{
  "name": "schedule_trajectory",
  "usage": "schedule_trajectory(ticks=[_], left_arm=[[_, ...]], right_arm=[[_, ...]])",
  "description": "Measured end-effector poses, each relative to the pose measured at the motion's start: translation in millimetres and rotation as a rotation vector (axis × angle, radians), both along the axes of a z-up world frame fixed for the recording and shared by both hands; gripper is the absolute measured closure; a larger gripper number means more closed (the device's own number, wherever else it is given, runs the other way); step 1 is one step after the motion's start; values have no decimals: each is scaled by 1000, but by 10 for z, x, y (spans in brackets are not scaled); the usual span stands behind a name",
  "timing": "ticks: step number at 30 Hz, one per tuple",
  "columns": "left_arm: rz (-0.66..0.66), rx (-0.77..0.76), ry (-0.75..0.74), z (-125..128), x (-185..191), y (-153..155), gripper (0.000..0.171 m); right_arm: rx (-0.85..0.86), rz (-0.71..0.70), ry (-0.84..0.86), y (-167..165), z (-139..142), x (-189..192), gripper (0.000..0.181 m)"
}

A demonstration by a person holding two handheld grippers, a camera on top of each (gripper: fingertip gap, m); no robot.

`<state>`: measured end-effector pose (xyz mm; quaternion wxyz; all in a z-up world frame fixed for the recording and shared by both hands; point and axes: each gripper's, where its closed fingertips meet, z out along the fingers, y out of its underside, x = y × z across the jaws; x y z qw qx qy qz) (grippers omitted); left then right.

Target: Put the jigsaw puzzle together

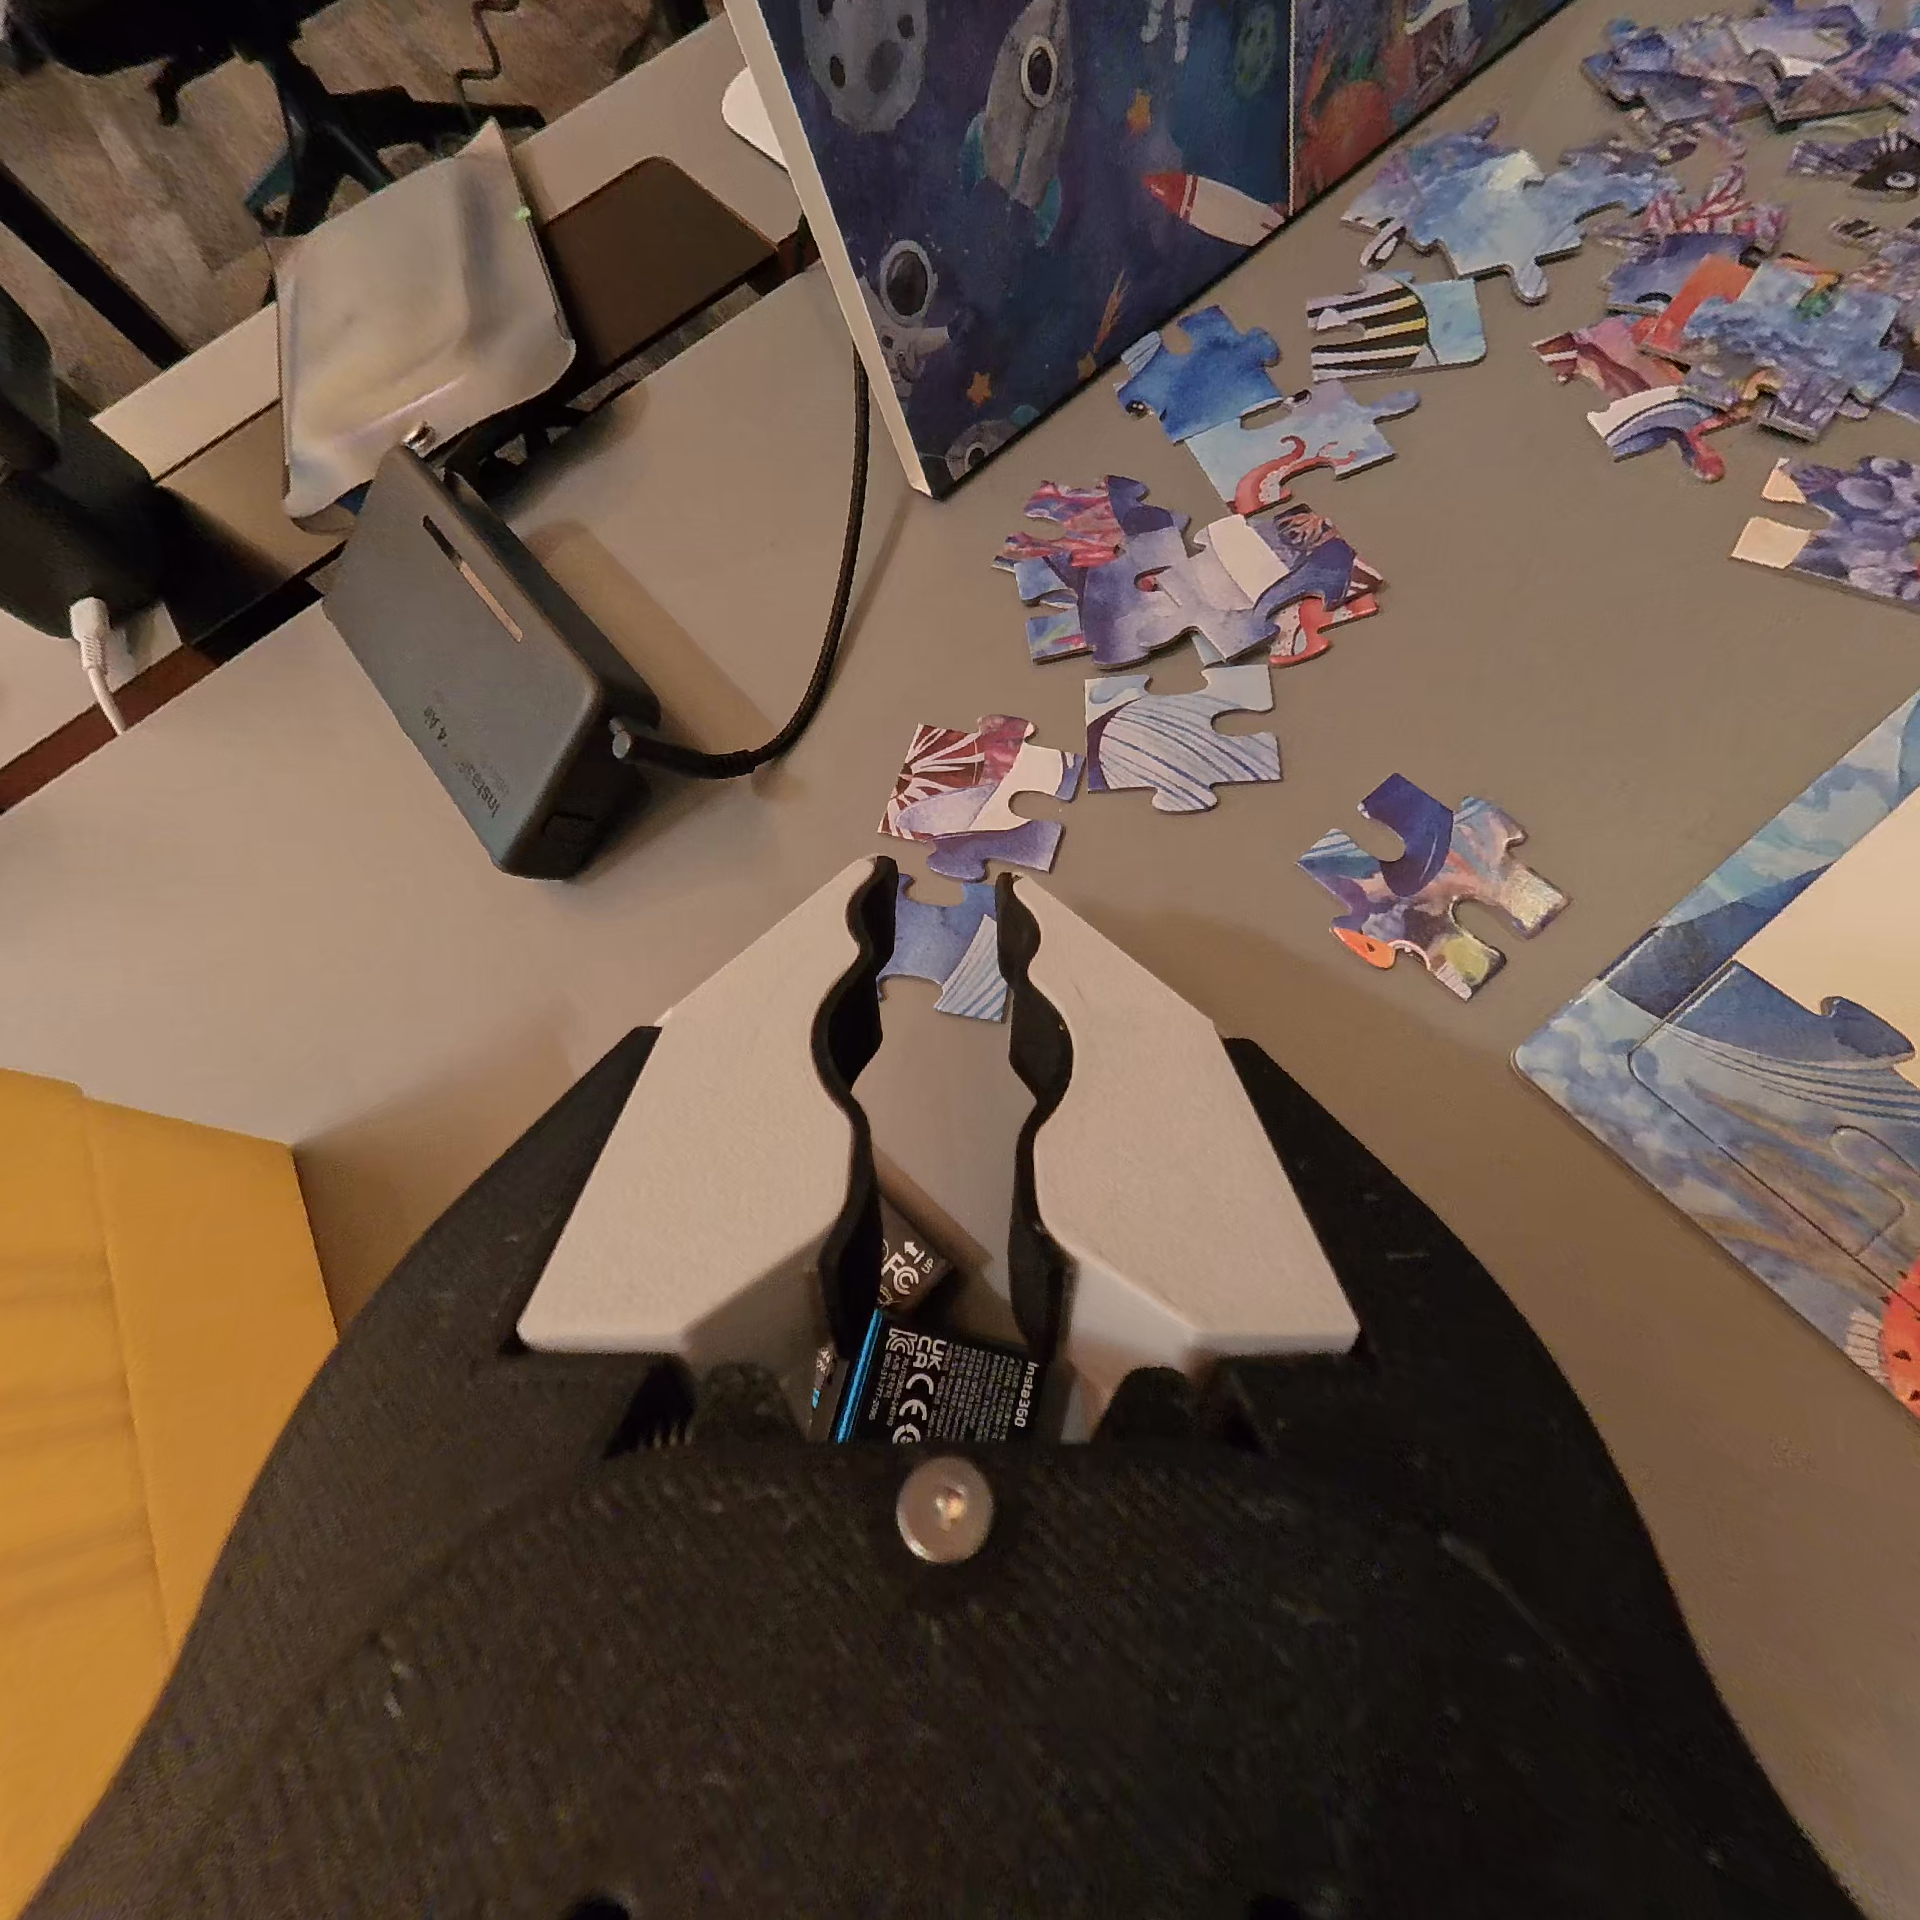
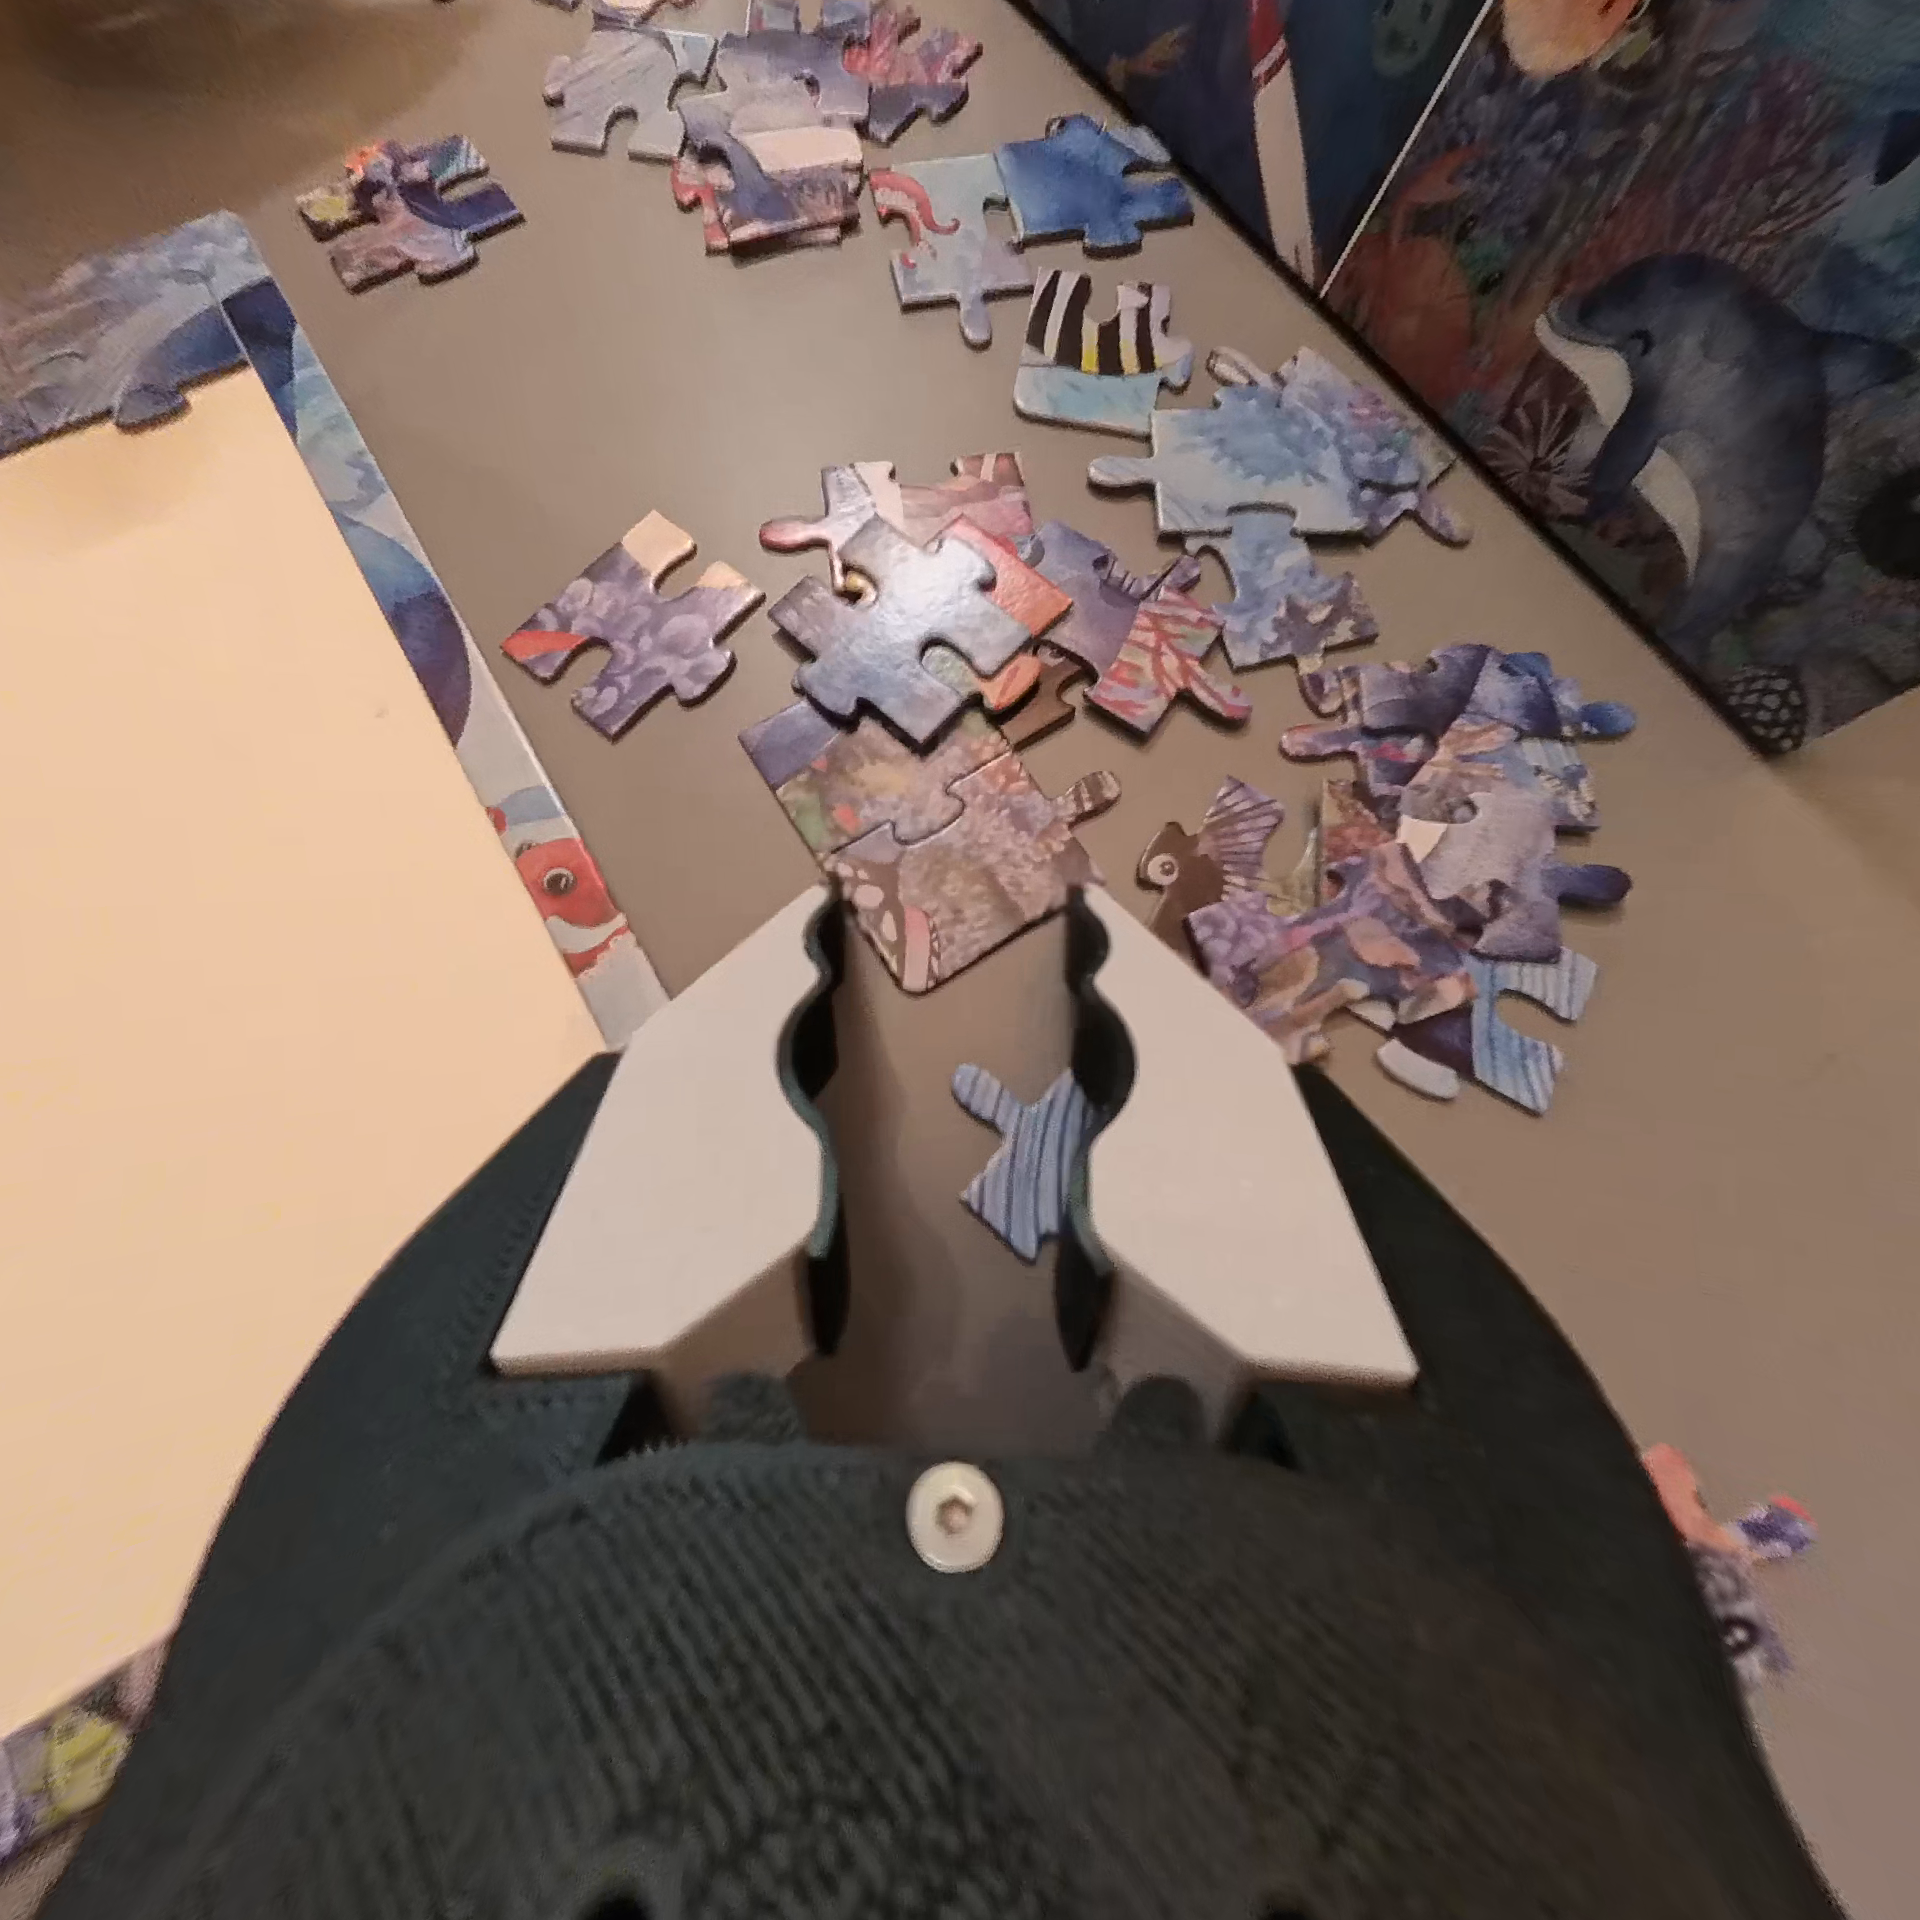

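In the left wrist view my left gripper has its jaws drawn narrow around a blue-and-white puzzle piece at table level, its sides tucked against the black pads. Loose pieces lie beyond it. The partly built puzzle is at the right. In the right wrist view my right gripper is open and empty. Two joined purple pieces lie just beyond its tips. A blue striped piece lies on the table under the right finger. The puzzle's cream base with a border strip is at the left.
The upright puzzle box stands at the back; it also shows in the right wrist view. A grey charger with a black cable lies left of the pieces. A yellow surface is past the table edge. Piles of pieces crowd the right. Across from one pair of fingers to the other is roughly 30 cm. From my left tips it is roughly 4 cm to the blue-and-white puzzle piece; from my right, 30 cm. The partly built puzzle is about 15 cm from my left fingertips and 20 cm from my right. My right wrist view looks at it from another angle.
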<state>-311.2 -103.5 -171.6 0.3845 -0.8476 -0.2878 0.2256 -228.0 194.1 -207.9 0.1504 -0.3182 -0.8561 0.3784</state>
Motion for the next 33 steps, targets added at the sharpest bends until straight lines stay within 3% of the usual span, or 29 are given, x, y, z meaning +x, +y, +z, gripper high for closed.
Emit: schedule_trajectory(ticks=[3,5,10,24,25,33], left_arm=[[-1,-4,-1,-7,0,4,155],[-2,-7,-1,-10,0,6,155],[-4,-12,-2,-20,1,14,155],[-7,-18,3,-18,3,17,155],[-7,-19,3,-19,3,17,155],[-9,-31,1,-38,4,18,155]], right_arm=[[-12,-19,62,-65,33,-91,113],[30,-26,62,-85,-20,-126,108],[-13,10,-9,-170,-48,-91,126],[-76,12,-32,-154,34,6,129],[-95,16,-31,-157,68,12,145],[-155,-16,15,-97,245,-23,140]])
